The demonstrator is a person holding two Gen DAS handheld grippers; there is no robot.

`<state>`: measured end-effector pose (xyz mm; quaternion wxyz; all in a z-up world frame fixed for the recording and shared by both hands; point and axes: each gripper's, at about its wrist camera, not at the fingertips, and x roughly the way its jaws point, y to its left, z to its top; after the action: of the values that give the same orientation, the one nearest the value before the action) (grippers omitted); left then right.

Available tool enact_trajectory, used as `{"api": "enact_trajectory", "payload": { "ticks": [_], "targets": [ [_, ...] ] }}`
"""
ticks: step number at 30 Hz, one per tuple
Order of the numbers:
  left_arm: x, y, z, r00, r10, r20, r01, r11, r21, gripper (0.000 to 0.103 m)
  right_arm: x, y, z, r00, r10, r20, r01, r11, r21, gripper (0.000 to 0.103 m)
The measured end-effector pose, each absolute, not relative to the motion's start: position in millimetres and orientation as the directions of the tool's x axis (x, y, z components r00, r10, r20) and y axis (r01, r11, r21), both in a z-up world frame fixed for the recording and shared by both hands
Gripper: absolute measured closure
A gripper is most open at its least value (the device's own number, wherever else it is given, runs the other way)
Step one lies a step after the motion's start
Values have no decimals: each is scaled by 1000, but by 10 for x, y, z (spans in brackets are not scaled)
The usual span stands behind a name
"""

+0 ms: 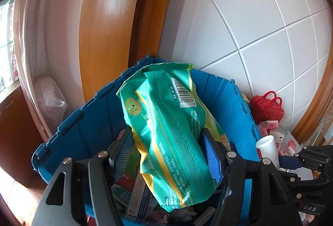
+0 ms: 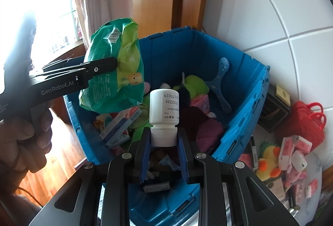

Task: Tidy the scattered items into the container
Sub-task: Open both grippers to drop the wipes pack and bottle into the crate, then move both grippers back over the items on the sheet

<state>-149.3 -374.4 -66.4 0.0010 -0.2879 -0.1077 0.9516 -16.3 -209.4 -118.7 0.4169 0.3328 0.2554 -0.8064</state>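
Observation:
My left gripper [image 1: 166, 147] is shut on a green wipes pack [image 1: 166, 122] and holds it over the open blue crate [image 1: 87, 122]. In the right wrist view the pack [image 2: 116, 68] hangs above the crate's left side [image 2: 239, 122], pinched by the left gripper [image 2: 112, 63]. My right gripper [image 2: 164, 132] is shut on the cap of a white bottle [image 2: 164, 107], held upside down over the crate's near edge. The bottle also shows in the left wrist view [image 1: 267, 147]. The crate holds boxes, plush toys and cloths.
Scattered on the floor right of the crate: a red toy bag [image 2: 306, 124], a yellow duck plush [image 2: 268, 159], several small pink and white packets [image 2: 295, 155] and a dark box [image 2: 274, 107]. A white tiled wall stands behind, a wooden door frame [image 1: 108, 18] and curtain on the left.

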Motion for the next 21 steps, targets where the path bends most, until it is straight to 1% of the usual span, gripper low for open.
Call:
{"api": "enact_trajectory", "payload": {
  "ticks": [1, 2, 3, 4, 5, 6, 7, 11, 15, 21],
  "targets": [
    [-1523, -3746, -679, -826, 66, -559, 61, -977, -206, 38, -161, -2101, -1188, -432, -502, -749, 842, -523, -135, 79],
    [-1544, -3754, -694, -821, 61, -568, 70, -976, -206, 35, -158, -2108, -1187, -435, -503, -747, 841, -524, -136, 76],
    [-1556, -3764, -703, -818, 53, -573, 81, -975, -207, 31, -156, -2124, -1189, -435, -501, -749, 841, -523, -138, 71],
    [-1562, -3779, -711, -816, 43, -577, 96, -974, -207, 26, -161, -2136, -1193, -435, -500, -749, 842, -521, -142, 50],
    [-1563, -3793, -718, -814, 29, -580, 112, -972, -206, 19, -155, -2140, -1190, -440, -503, -744, 842, -520, -146, 16],
    [-1560, -3801, -722, -815, 17, -579, 124, -971, -203, 18, -131, -2135, -1172, -449, -513, -732, 841, -519, -152, 3],
    [-1557, -3811, -724, -816, 12, -578, 129, -971, -202, 18, -110, -2132, -1150, -453, -521, -724, 842, -517, -156, 1],
    [-1548, -3819, -719, -817, 2, -576, 143, -968, -206, 18, -94, -2127, -1141, -458, -515, -724, 841, -516, -164, 1],
    [-1547, -3799, -720, -817, 19, -576, 141, -963, -232, 17, -117, -2064, -1139, -463, -507, -727, 831, -534, -157, 1],
    [-1507, -3668, -691, -823, 55, -565, 98, -967, -236, 17, -117, -1899, -1151, -468, -504, -726, 819, -556, -142, 1]
  ]
}}
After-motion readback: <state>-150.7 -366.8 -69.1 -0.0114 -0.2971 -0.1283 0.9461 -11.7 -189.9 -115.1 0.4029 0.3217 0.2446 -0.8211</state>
